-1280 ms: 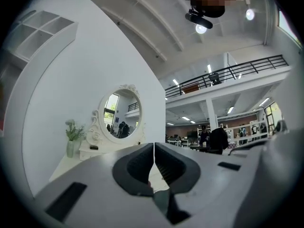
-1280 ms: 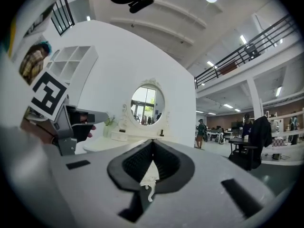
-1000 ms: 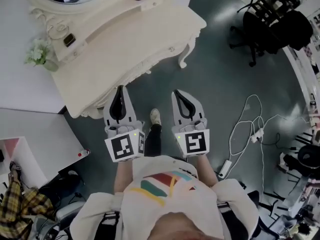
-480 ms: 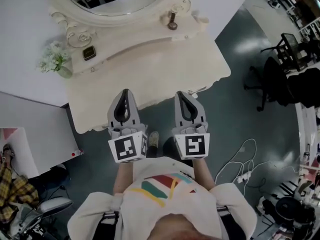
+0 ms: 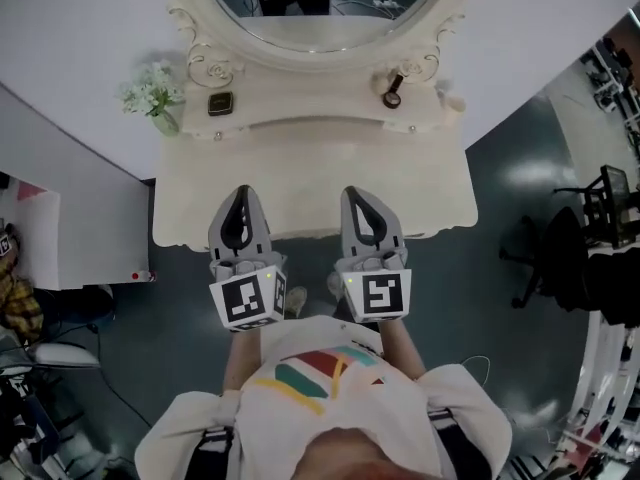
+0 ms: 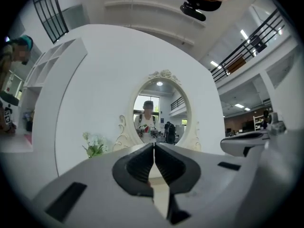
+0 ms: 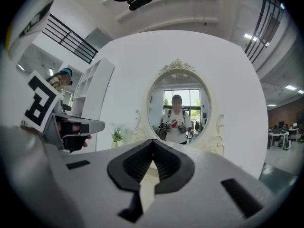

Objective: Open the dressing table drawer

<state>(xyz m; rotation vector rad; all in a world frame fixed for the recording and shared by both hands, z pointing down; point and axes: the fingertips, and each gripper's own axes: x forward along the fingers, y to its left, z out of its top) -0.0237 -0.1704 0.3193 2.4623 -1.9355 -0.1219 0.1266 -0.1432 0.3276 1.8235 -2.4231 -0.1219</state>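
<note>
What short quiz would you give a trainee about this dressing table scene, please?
1. True or false: the left claw grips a drawer handle.
2. In the head view, the flowers stand on the dressing table at: A) the left, B) the right, C) the front edge.
3. Fill in: the right claw points toward the oval ____.
Key: 1 false, it is shut on nothing; 2 A; 3 mirror.

No legible text or labels anywhere
</note>
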